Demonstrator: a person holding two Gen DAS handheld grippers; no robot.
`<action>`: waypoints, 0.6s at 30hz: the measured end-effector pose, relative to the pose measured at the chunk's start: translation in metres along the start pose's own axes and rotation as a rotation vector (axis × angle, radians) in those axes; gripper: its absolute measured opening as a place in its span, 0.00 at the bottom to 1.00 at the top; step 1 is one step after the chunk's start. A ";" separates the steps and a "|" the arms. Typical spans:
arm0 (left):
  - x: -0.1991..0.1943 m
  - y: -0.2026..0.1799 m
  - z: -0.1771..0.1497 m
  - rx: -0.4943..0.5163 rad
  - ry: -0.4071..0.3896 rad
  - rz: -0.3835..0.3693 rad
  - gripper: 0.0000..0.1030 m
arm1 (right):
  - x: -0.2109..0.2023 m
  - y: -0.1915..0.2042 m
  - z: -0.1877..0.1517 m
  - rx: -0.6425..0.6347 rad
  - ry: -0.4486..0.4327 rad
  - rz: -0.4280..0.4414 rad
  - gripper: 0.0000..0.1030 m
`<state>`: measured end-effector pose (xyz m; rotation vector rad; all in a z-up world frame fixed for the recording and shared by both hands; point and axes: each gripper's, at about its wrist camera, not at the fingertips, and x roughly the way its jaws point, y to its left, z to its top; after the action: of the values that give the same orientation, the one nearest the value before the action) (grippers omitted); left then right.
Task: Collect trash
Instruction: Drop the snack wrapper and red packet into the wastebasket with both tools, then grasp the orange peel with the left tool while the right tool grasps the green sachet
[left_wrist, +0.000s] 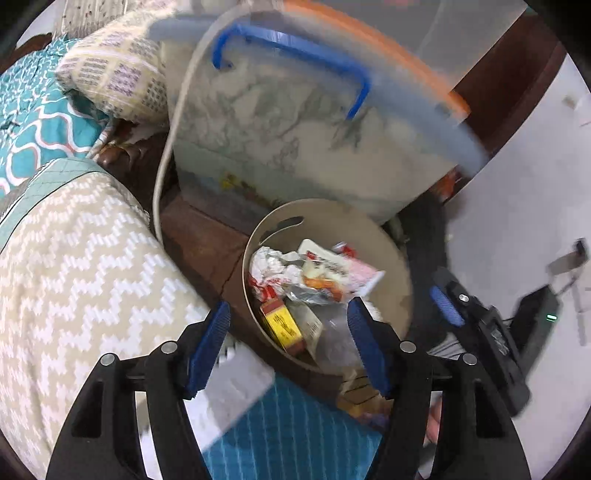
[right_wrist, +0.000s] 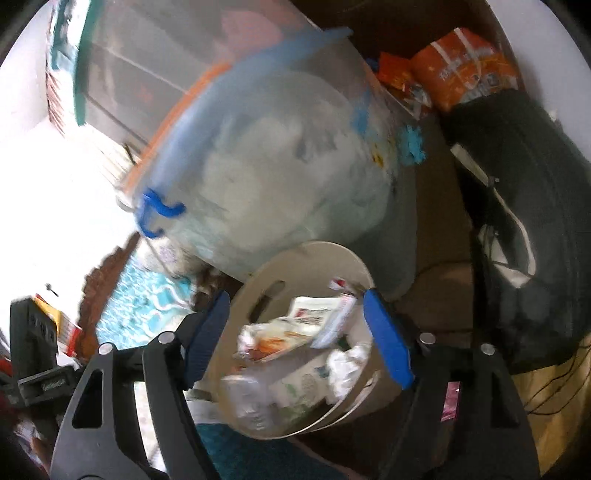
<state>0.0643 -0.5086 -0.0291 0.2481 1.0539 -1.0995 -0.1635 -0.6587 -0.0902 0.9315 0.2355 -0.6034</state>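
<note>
Both tongs, left (left_wrist: 288, 332) and right (right_wrist: 295, 325), hung released and empty over the bin (left_wrist: 391, 236), likely because its trash (left_wrist: 306, 280) was already inside.

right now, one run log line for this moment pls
phase: at bin | left gripper: open, empty | right gripper: open, empty | trash bin: holds wrappers, crumpled paper | storage tub: behind bin

Both views are smeared by motion blur. The contents of the clear storage tub (left_wrist: 295, 140) are seen only as a pale mass, and its printed label cannot be read. The lower layers of trash in the beige bin (left_wrist: 391, 251) are covered by wrappers. The black bag (right_wrist: 524, 229) is cut off at the right wrist view's edge.
</note>
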 end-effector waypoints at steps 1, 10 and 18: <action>-0.020 0.005 -0.008 -0.005 -0.029 -0.024 0.61 | -0.006 0.004 0.000 0.001 -0.010 0.018 0.74; -0.165 0.086 -0.099 -0.048 -0.198 0.083 0.64 | -0.018 0.076 -0.051 -0.123 0.116 0.223 0.63; -0.236 0.195 -0.202 -0.324 -0.193 0.295 0.64 | 0.016 0.151 -0.141 -0.306 0.439 0.357 0.49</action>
<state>0.0963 -0.1438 -0.0080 0.0341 0.9698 -0.6614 -0.0540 -0.4836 -0.0767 0.7735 0.5261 -0.0236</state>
